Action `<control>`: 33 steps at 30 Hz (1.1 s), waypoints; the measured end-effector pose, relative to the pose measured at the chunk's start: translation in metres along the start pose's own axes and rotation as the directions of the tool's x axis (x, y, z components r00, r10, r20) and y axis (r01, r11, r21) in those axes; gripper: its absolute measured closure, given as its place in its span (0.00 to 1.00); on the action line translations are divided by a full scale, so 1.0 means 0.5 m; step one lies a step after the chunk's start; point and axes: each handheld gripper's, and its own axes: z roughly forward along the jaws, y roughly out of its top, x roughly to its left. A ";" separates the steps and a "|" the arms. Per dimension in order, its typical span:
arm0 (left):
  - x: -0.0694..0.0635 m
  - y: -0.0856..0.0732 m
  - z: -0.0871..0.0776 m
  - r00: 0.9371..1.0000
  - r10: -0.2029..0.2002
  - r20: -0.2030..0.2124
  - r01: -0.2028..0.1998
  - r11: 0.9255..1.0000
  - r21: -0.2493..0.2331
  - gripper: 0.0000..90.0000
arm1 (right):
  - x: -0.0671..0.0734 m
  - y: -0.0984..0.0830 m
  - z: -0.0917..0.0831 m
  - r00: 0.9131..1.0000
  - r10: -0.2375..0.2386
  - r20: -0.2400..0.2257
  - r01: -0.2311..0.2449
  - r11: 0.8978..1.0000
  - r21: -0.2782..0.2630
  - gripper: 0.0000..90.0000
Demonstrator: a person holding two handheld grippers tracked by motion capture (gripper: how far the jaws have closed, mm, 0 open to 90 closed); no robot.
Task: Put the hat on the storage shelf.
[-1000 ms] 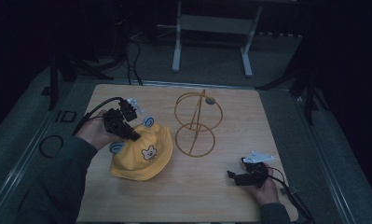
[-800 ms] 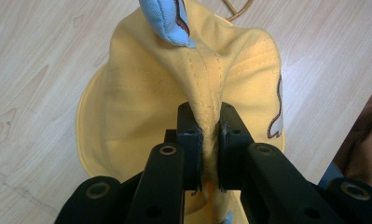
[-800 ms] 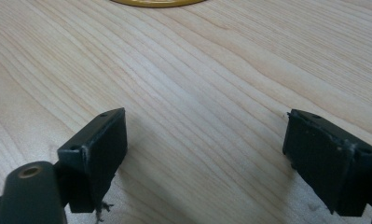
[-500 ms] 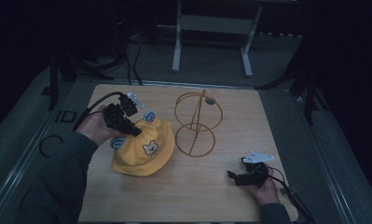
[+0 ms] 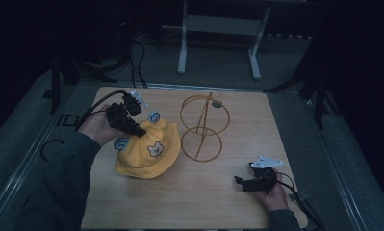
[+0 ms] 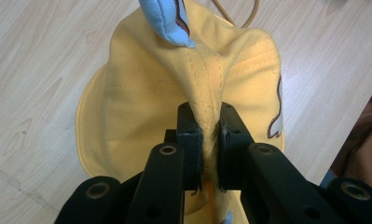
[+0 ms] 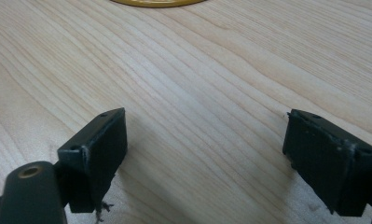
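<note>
**Yellow hat pinched at its crown by the left gripper**

The yellow hat (image 5: 148, 151), a child's sun hat with a small animal face and pale blue ears (image 6: 167, 21), lies on the wooden table (image 5: 228, 202) just left of the gold wire stand (image 5: 203, 129), its brim nearly touching the stand's lower ring. The left gripper (image 5: 140, 133) has its jaws clamped on a fold of the hat's crown fabric; in the left gripper view the pads (image 6: 189, 140) squeeze a raised ridge along the seam, so the cloth stands up between them.

The right gripper (image 5: 241, 181) rests near the table's near right corner, well apart from the hat and in front of the stand, its jaws spread wide with only bare wood between them.

In front of the hat and between hat and right gripper the tabletop is open; the hat's brim sits well inside the table's left edge. The table is light-grained wood; grey floor, cables and a metal frame (image 5: 218, 38) lie beyond the stand in a dim room.
</note>
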 end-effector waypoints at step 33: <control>0.023 0.009 -0.046 0.999 -0.036 -0.015 0.035 0.997 -0.073 0.91 | 0.000 0.000 0.000 1.000 0.000 0.000 0.000 1.000 0.000 0.15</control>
